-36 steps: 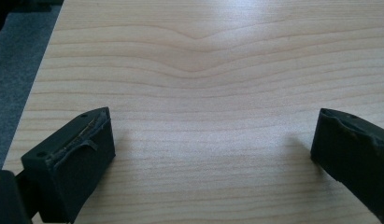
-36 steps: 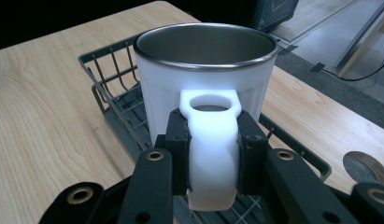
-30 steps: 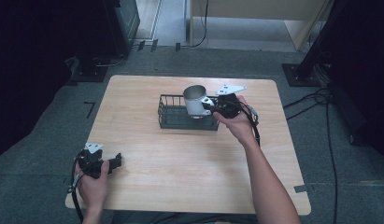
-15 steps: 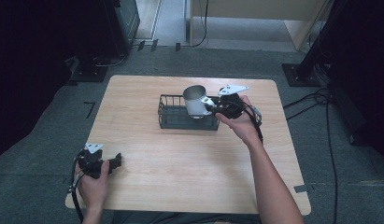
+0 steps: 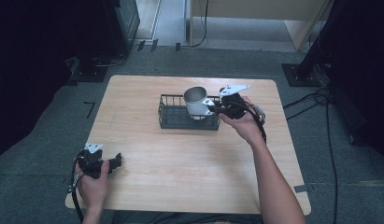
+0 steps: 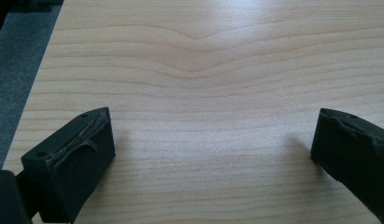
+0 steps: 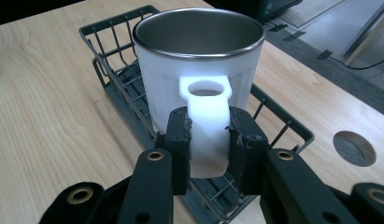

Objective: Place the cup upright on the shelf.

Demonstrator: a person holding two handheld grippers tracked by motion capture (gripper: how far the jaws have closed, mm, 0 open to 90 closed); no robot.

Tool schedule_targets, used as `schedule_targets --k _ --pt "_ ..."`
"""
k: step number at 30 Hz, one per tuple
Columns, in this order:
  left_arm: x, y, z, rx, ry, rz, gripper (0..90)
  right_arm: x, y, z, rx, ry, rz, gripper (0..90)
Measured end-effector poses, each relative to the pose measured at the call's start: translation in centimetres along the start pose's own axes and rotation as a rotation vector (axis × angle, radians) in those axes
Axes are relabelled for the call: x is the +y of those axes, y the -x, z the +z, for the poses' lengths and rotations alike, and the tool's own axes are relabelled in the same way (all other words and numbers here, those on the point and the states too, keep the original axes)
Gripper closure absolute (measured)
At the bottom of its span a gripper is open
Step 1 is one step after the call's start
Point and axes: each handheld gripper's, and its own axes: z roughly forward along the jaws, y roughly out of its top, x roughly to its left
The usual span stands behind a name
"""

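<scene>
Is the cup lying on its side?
No, the cup stands upright over the basket, its handle pinched by the right hand-held gripper.

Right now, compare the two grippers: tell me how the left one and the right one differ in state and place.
The left gripper has its jaws wide apart with nothing between them; the right gripper is shut on the mug by its white handle. The left sits low near the table front-left corner; the right is farther back, beside the wire basket. Both are black, two-jawed and hand-held.
</scene>
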Motion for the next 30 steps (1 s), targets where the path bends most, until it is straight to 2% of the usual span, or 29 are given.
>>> schedule_targets --k 7,9,12,16,22,24,27,30 --pt "0.0 0.0 0.0 0.000 -0.001 0.001 0.0 -0.9 0.6 0.1 0.007 -0.014 0.066 69.2" --pt "0.0 0.0 0.0 0.000 -0.001 0.001 0.0 -1.0 0.7 0.1 -0.002 -0.023 0.077 64.8" --pt "0.0 0.0 0.0 0.000 0.000 0.000 0.0 -1.3 0.7 -0.1 -0.039 -0.021 0.084 59.9" --pt "0.0 0.0 0.0 0.000 0.000 0.000 0.0 -1.7 1.0 -1.0 -0.080 0.032 0.127 58.2" --pt "0.0 0.0 0.0 0.000 0.000 0.000 0.0 -2.6 1.1 -2.4 -0.116 0.091 0.175 40.2" --pt "0.0 0.0 0.0 0.000 0.000 0.000 0.0 -3.1 1.0 -2.9 -0.123 0.098 0.195 32.1" --pt "0.0 0.0 0.0 0.000 -0.001 0.001 0.0 -4.0 0.7 -3.8 -0.164 0.109 0.227 22.5" --pt "0.0 0.0 0.0 0.000 -0.001 0.001 0.0 -4.8 0.5 -4.6 -0.183 0.093 0.264 13.2"
